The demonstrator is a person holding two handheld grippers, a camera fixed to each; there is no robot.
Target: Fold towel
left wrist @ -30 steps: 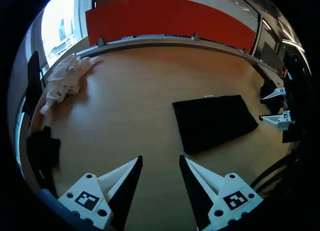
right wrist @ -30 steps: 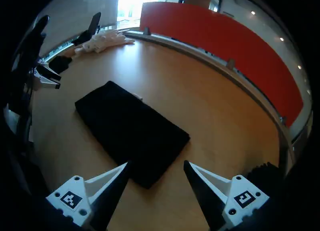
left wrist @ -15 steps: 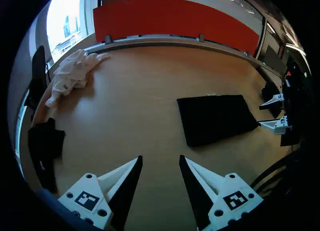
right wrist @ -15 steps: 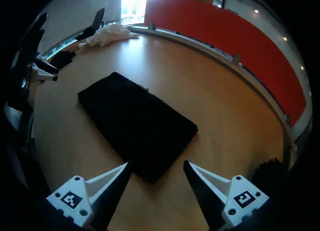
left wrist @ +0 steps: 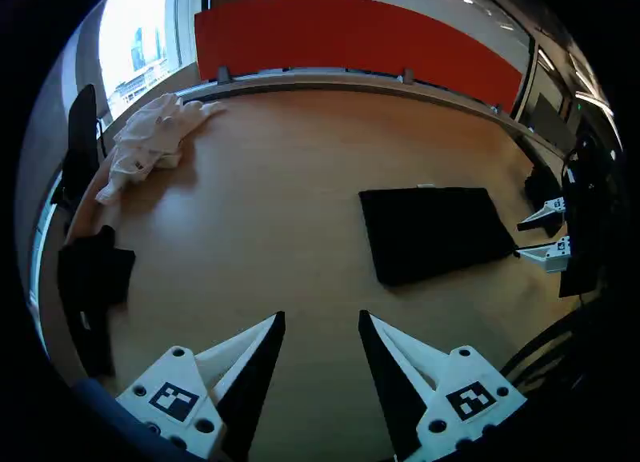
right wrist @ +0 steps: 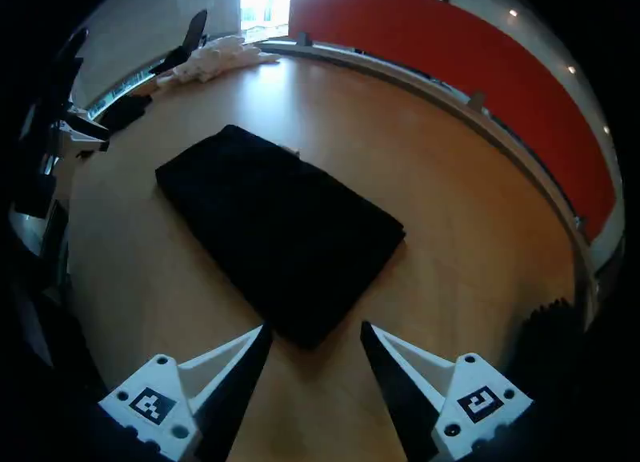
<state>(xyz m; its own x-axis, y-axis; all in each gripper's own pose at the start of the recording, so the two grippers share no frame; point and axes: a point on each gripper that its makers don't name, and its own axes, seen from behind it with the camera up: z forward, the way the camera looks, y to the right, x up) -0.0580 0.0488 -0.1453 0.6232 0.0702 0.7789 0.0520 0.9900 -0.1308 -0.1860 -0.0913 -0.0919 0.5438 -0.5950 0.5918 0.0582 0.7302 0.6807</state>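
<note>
Hovering left gripper [left wrist: 320, 315], right gripper [right wrist: 316, 327]: jaws apart, empty; black towel [right wrist: 280, 230] flat on table [right wrist: 456, 222].

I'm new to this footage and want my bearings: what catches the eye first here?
A black towel, folded flat, lies on the wooden table, its near corner just ahead of the open right gripper. Along the table's far edge runs a bright red panel, and a crumpled white cloth sits near the window.

The towel [right wrist: 280, 230] lies on the table [right wrist: 464, 222] before the right hand-held gripper [right wrist: 316, 326] (another cloth [right wrist: 216, 58] well behind it).
</note>
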